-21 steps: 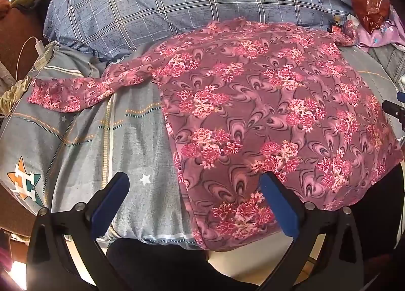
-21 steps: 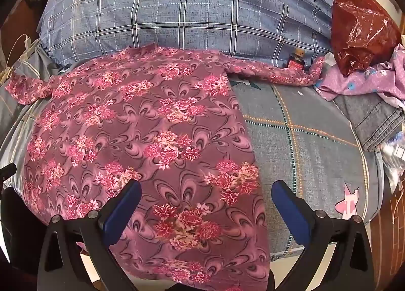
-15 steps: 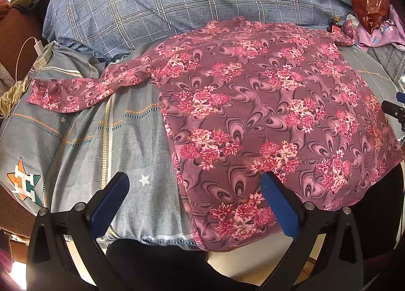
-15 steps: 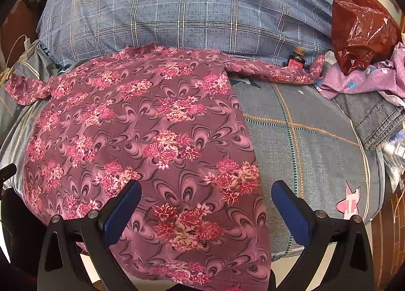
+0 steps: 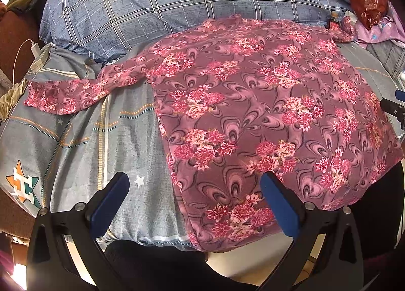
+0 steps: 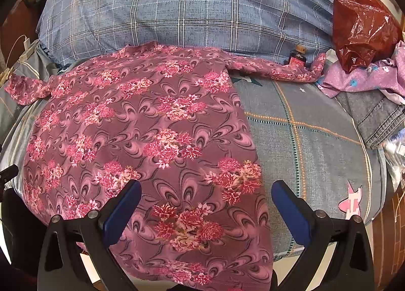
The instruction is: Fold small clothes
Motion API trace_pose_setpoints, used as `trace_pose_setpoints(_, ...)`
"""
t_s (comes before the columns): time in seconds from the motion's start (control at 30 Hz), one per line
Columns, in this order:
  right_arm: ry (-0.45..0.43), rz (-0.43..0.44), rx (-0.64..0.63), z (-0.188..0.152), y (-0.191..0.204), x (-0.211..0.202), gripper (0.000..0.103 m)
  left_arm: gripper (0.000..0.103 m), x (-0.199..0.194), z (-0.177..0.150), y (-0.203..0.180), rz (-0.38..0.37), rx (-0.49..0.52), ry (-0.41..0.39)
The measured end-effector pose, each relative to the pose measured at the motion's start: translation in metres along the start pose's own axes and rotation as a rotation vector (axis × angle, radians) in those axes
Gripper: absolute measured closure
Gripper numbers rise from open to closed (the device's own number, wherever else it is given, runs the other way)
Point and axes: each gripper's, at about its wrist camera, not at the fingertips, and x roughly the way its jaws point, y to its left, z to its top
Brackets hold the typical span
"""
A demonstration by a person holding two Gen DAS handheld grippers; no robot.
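The floral shirt [image 5: 253, 103] is lying spread flat on the grey bedsheet [image 5: 83, 144], sleeves out, below the blue plaid pillow [image 6: 189, 7]. We are holding our left gripper [image 5: 195, 189] and right gripper [image 6: 206, 197] spread wide, gripping nothing, over its hem.

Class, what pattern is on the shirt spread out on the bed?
Pink flower clusters over swirls on a mauve ground; the shirt shows best in the right wrist view.

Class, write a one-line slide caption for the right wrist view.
Open right gripper hovers over the hem of a pink floral shirt spread flat on the bed sheet, sleeves out.
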Motion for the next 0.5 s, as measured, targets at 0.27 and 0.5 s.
trace_pose_setpoints(0.27,0.005,0.008,0.002,-0.0006,0.0015,0.0018,0.000,0.000,0.0013,-0.0008,-0.0010,0.001,-0.003,-0.014)
trace_pose_setpoints(0.5,0.003,0.009,0.004,-0.0008,0.0016,0.0007,0.000,0.000,0.0026,-0.0040,-0.0008,-0.008,-0.009,-0.022)
